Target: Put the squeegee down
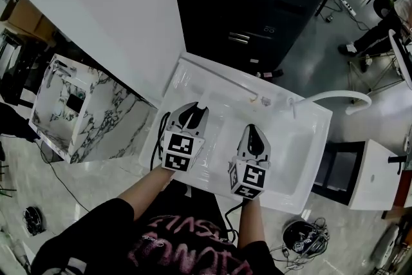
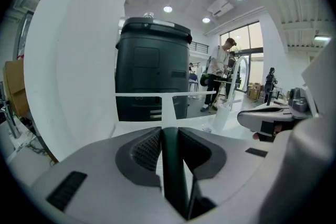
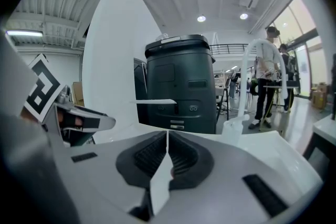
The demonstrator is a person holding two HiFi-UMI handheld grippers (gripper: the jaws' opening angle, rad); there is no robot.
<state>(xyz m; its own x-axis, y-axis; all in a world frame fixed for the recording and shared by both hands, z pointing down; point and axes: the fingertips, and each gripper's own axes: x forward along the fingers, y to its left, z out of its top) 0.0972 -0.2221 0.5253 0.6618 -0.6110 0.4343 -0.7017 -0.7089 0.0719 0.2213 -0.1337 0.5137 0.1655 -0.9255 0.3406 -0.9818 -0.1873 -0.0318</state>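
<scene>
The left gripper is clamped on the squeegee, blade crosswise ahead over the sink, while the right gripper has its jaws together

My left gripper and right gripper side by side above sink, left one at left. Squeegee between my left jaws, its bar crosswise ahead. Faucet at sink's far right. Cabinet behind sink. Wall panel left of sink, side unit beyond it.

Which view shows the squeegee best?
The left gripper view: the squeegee stands upright in the left tool, handle and whole blade visible. The right gripper view shows only part of its blade; the head view hardly shows it.
</scene>
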